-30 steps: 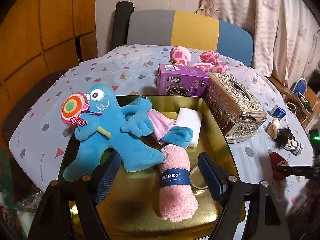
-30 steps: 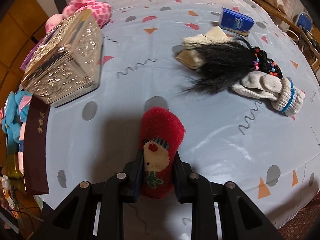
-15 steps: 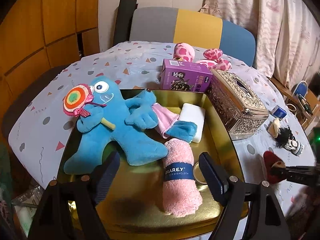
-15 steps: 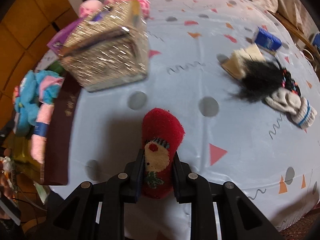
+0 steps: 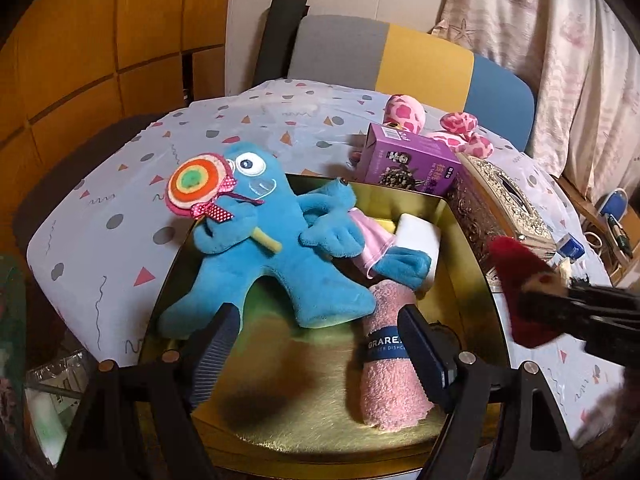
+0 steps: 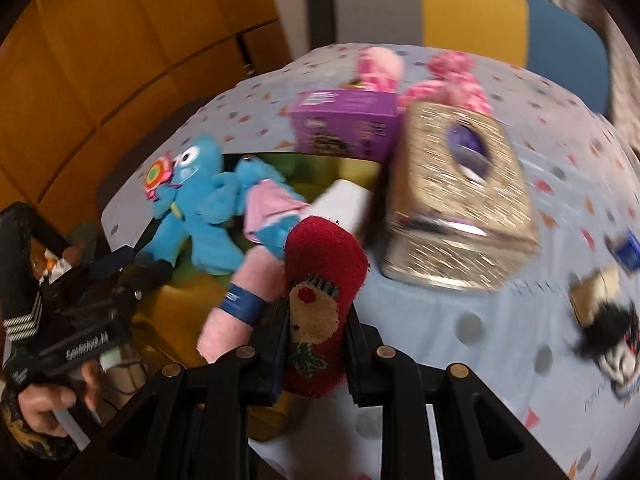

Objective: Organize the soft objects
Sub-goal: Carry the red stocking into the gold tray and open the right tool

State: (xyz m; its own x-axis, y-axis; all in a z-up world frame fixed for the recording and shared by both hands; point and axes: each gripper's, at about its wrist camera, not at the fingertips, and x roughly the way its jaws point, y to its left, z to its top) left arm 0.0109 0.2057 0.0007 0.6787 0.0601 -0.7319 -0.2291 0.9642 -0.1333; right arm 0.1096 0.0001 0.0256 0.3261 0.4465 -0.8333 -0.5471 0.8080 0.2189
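Landmark: gold tray [image 5: 460,240] on the bench [image 5: 120,208]

- Left of the tray, in the right wrist view: a hand [image 6: 44,408] gripping the left tongs' handle
- Over the tray's near left part: left tongs [image 5: 320,336], jaws standing apart, nothing between them
- Inside the tray, left half: blue plush toy [image 5: 276,256] lying flat with a felt lollipop [image 5: 196,184], head resting over the far left rim
- Inside the tray, right half: rolled pink towel [image 5: 388,364] with a dark band, beside the toy's leg; white block [image 5: 416,236] beyond it
- Behind the tray: purple box [image 5: 412,168]
- Touching the tray's right side: shiny tissue box [image 5: 500,208]
- Above the tray's right rim: right tongs [image 6: 316,332] clamped on a red sock [image 6: 320,280] with a snowman face, held clear of the bench
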